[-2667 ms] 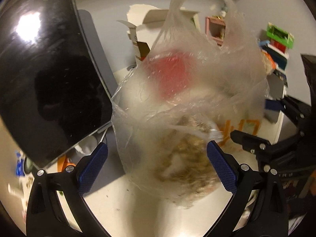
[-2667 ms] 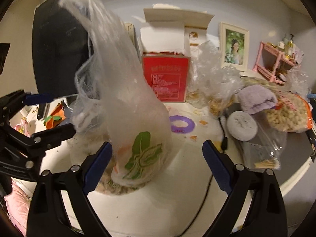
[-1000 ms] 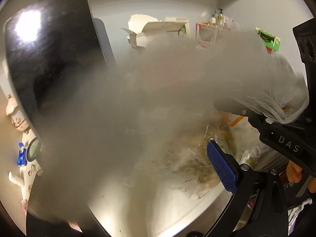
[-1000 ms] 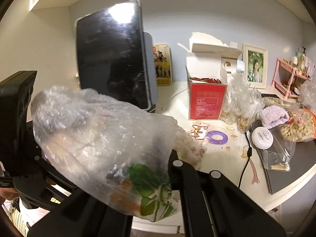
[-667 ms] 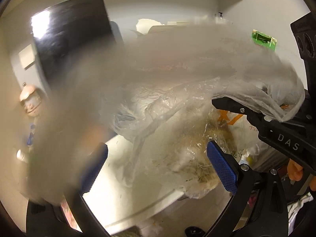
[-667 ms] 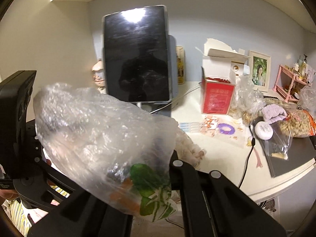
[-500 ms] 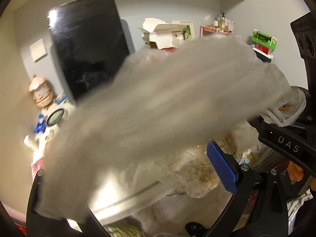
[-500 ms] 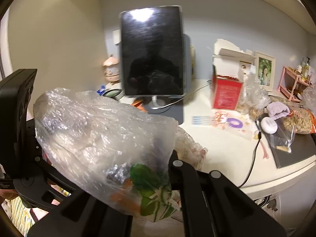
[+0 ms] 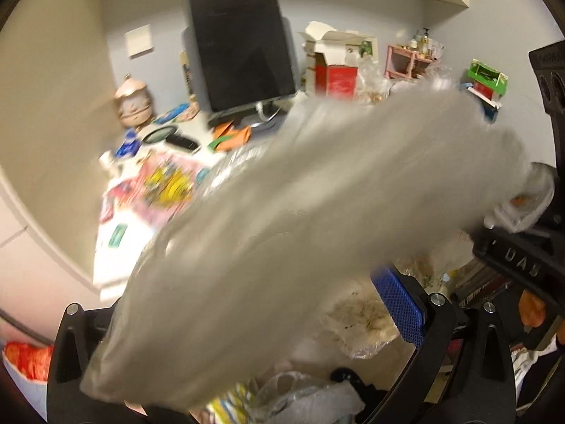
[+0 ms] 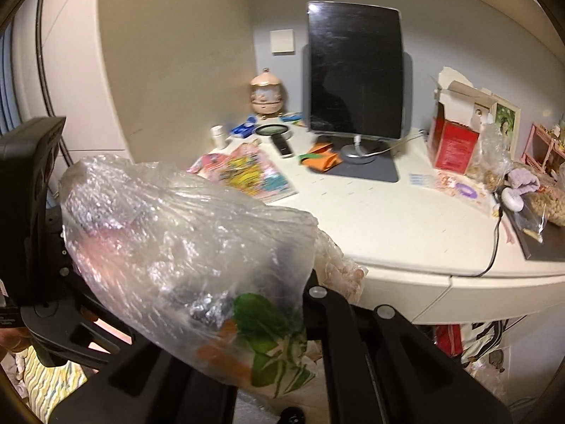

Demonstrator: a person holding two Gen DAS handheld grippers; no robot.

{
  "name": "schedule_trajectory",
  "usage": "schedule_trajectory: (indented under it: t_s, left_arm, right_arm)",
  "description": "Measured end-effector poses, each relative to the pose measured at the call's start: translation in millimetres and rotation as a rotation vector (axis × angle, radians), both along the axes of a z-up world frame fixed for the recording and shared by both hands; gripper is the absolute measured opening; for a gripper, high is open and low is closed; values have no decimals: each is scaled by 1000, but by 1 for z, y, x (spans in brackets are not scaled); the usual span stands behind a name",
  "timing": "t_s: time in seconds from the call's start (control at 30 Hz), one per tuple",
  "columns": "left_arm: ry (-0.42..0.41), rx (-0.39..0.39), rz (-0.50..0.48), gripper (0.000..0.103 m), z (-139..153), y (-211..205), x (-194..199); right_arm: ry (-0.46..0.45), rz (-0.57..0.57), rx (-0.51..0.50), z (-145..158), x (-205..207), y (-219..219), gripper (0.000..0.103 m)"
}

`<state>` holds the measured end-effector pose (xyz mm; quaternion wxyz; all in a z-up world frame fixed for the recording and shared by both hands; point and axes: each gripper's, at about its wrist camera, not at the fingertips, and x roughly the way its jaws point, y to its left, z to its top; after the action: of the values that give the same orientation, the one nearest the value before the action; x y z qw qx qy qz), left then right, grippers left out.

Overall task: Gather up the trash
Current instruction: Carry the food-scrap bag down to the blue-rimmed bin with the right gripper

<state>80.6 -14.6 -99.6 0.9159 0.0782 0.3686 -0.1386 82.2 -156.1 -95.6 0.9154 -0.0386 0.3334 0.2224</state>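
Observation:
A clear plastic trash bag [image 10: 183,233] with a green leaf print hangs off the desk's front edge. My right gripper [image 10: 282,335] is shut on its crumpled plastic. In the left wrist view the same bag [image 9: 317,194] stretches as a blurred grey sheet across my left gripper [image 9: 279,304]. That sheet hides the left finger, while the blue right pad [image 9: 399,307] stands wide apart and bare. Brownish scraps [image 9: 363,318] sag in the bag's bottom. Each gripper shows in the other's view: the right gripper body [image 9: 529,247] and the left gripper body [image 10: 42,265].
The white desk [image 10: 388,233] holds a dark monitor [image 10: 355,74], a red box [image 10: 453,145], a colourful booklet [image 10: 247,173], a pink figurine [image 10: 266,97] and snack bags [image 10: 551,205] at the far right. Crumpled plastic [image 9: 310,399] and cloth lie below the desk.
Both grippers have pulled back and sideways from the desk with the bag. The monitor and boxes now look farther off, and the desk's front edge and the floor below have come into view.

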Motion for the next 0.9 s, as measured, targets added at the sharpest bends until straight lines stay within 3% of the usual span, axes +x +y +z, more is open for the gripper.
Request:
schedule_trajectory:
  t_s: [0.27, 0.43, 0.63, 0.9]
  left_arm:
    - [59, 19, 41, 97, -35, 54, -73]
    - [104, 43, 39, 97, -60, 64, -107]
    - [174, 35, 61, 97, -95, 70, -133]
    - [305, 26, 123, 97, -165, 72, -158]
  right_arm:
    - [49, 22, -5, -26, -56, 46, 4]
    - [126, 43, -11, -54, -87, 73, 4]
    - [215, 77, -37, -89, -109, 89, 4]
    - [344, 151, -100, -150, -126, 94, 4]
